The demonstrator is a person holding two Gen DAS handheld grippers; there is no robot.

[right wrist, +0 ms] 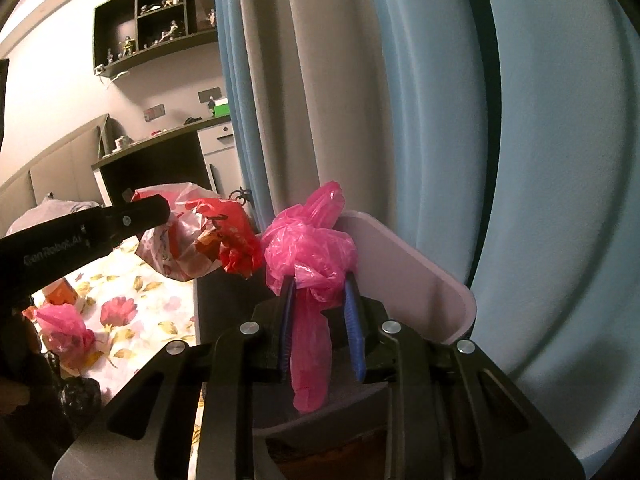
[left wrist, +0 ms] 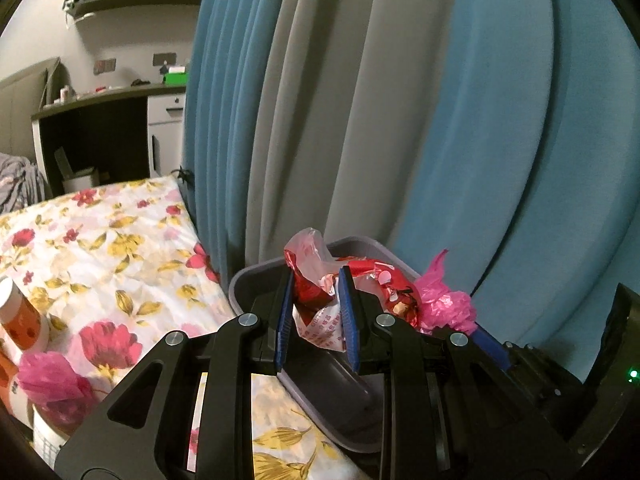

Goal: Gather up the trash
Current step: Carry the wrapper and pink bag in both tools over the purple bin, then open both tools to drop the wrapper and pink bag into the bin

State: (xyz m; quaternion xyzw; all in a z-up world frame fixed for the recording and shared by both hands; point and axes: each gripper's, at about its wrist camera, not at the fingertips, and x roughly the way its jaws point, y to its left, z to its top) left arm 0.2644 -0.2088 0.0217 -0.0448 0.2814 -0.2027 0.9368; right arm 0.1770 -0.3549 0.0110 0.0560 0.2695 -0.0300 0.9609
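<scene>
Both grippers hover over the bin, its inside mostly hidden: left gripper clamps a red wrapper, right gripper clamps a pink bag.

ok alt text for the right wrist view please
The right gripper pinches a crumpled pink plastic bag over an open grey plastic bin. At left, the left gripper holds a red-and-white plastic bag above a floral sheet.

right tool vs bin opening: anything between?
Only its own load: the pink bag pinched in the right tool hangs over the grey bin, seen in the right wrist view.
</scene>
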